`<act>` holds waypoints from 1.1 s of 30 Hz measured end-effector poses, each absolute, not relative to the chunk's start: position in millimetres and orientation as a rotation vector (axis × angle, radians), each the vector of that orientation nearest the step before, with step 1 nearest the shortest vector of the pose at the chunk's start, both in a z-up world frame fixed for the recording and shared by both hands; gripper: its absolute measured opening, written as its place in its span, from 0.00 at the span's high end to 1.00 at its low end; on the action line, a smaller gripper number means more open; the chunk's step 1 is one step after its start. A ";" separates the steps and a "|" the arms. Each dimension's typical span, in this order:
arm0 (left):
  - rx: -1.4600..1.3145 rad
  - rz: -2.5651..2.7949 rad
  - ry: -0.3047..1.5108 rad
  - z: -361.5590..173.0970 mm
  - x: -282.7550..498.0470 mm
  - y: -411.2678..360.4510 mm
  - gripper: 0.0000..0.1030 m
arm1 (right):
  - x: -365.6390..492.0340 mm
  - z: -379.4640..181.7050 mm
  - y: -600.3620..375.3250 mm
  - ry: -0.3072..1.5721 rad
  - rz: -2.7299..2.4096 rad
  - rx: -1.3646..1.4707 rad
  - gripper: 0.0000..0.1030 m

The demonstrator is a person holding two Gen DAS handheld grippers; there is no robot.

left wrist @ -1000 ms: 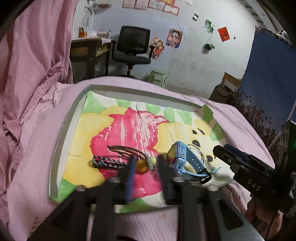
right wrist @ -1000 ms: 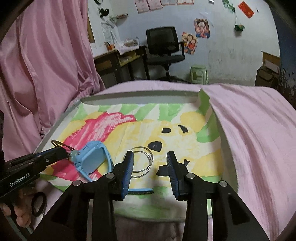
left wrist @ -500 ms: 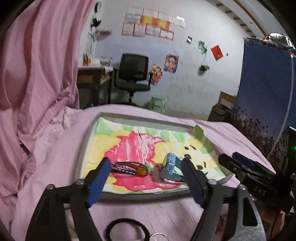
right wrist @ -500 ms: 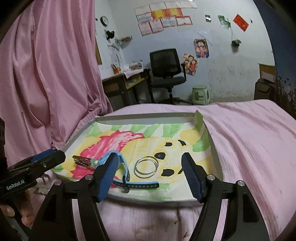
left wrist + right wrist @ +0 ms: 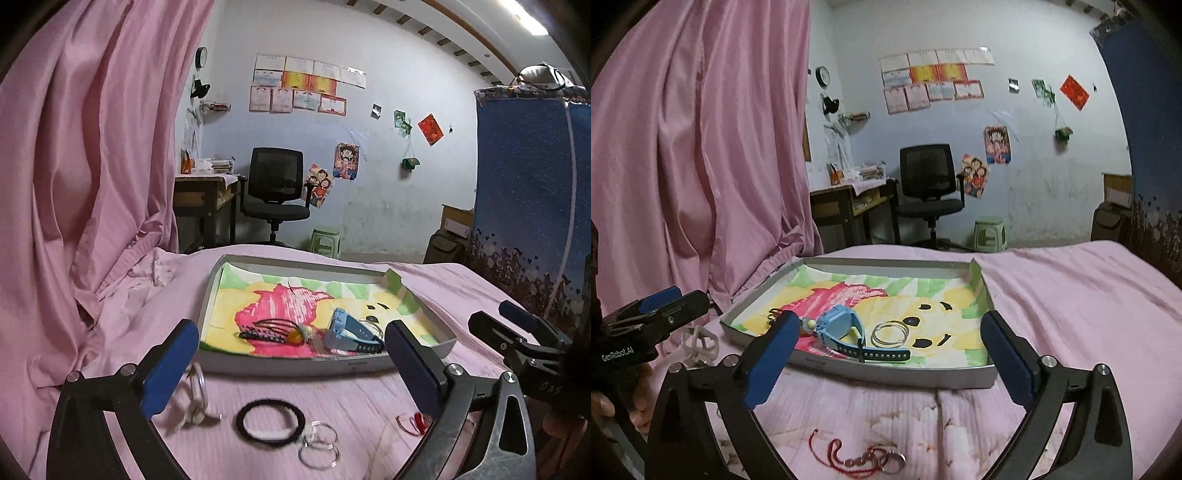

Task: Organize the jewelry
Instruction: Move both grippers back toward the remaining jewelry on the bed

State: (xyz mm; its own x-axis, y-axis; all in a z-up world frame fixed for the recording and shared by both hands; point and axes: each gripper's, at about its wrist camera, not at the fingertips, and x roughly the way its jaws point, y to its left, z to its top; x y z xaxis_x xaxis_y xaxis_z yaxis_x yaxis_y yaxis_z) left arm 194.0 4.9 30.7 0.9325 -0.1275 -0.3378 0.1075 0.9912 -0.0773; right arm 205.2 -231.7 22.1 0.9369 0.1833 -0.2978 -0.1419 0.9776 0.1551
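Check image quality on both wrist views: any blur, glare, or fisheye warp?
Left wrist: clear hoops beside the left claw are smeared, black hair tie soft; ceiling light blown out. Right wrist: tray and blue watch sharp, dim even light. Both: strong barrel warp, dark corners.

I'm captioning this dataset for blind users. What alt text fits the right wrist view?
Open right gripper hovers before a shallow tray on a pink bedspread, holding a blue watch and silver bangles. A red cord bracelet lies on the bedspread nearer the camera; the left gripper shows at left.
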 end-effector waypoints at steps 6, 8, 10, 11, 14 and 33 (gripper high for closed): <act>-0.046 -0.136 0.348 25.9 174.9 3.1 0.01 | 182.8 25.3 -229.8 0.298 0.169 0.093 0.03; -0.045 -0.143 0.354 23.4 169.8 3.2 0.01 | 176.1 24.8 -230.5 0.296 0.171 0.079 0.03; -0.044 -0.148 0.364 20.0 164.9 2.5 0.01 | 171.3 24.8 -230.8 0.294 0.172 0.069 0.03; -0.045 -0.151 0.367 18.8 163.4 2.2 0.01 | 168.6 24.7 -231.7 0.293 0.174 0.065 0.03; -0.046 -0.157 0.394 13.3 161.0 3.3 0.01 | 160.8 22.4 -234.2 0.295 0.178 0.050 0.03; -0.045 -0.218 0.640 -18.0 176.1 0.1 0.01 | 162.2 1.4 -236.7 0.432 0.188 0.015 0.03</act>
State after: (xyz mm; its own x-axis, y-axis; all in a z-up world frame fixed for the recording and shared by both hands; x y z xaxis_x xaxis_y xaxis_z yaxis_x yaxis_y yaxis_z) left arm 176.1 0.1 -18.0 0.7800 -0.2152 -0.5877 0.1876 0.9762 -0.1084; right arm 162.2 -236.7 1.4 0.8911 0.1841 -0.4148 -0.1778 0.9826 0.0541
